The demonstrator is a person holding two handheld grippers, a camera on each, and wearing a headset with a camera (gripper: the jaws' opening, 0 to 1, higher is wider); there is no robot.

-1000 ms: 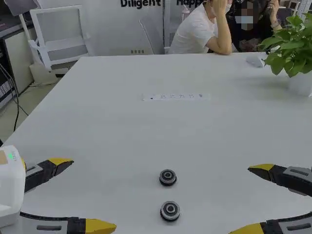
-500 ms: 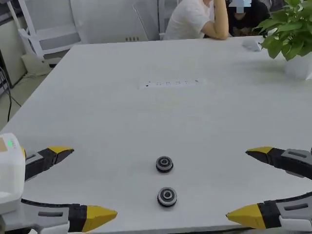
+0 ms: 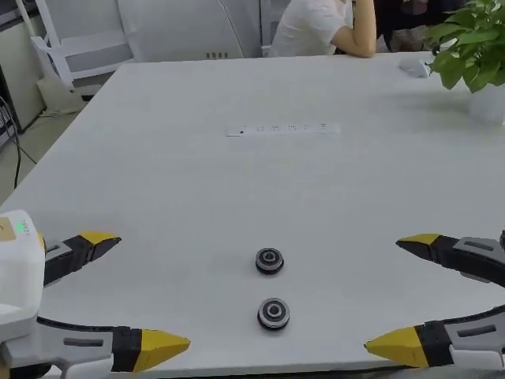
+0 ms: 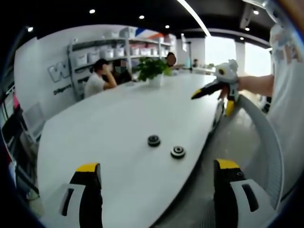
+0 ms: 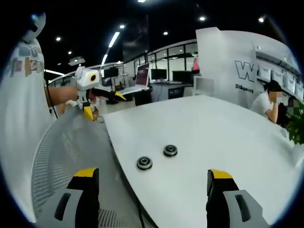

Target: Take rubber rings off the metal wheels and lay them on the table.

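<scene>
Two small metal wheels with black rubber rings lie flat near the table's front edge: the far wheel (image 3: 269, 260) (image 4: 153, 140) (image 5: 170, 150) and the near wheel (image 3: 273, 313) (image 4: 178, 151) (image 5: 144, 163). My left gripper (image 3: 140, 292) (image 4: 156, 166) hovers open at the left of them, its yellow-tipped jaws wide apart and holding nothing. Mirrored on the right, my right gripper (image 3: 392, 294) (image 5: 152, 173) is open too. Each stands well apart from the wheels, which sit between them. The right gripper (image 4: 213, 88) also appears in the left gripper view, the left gripper (image 5: 95, 85) in the right gripper view.
A white power strip (image 3: 284, 129) lies mid-table. A potted plant (image 3: 469, 47) stands at the far right corner, with a small white object (image 3: 412, 69) beside it. A person (image 3: 323, 28) sits at the far end. A white chair (image 3: 79, 43) is at the far left.
The head camera has tilted down, so the whole scene sits higher in the picture. Both grippers stay open at the sides and the wheels lie where they were.
</scene>
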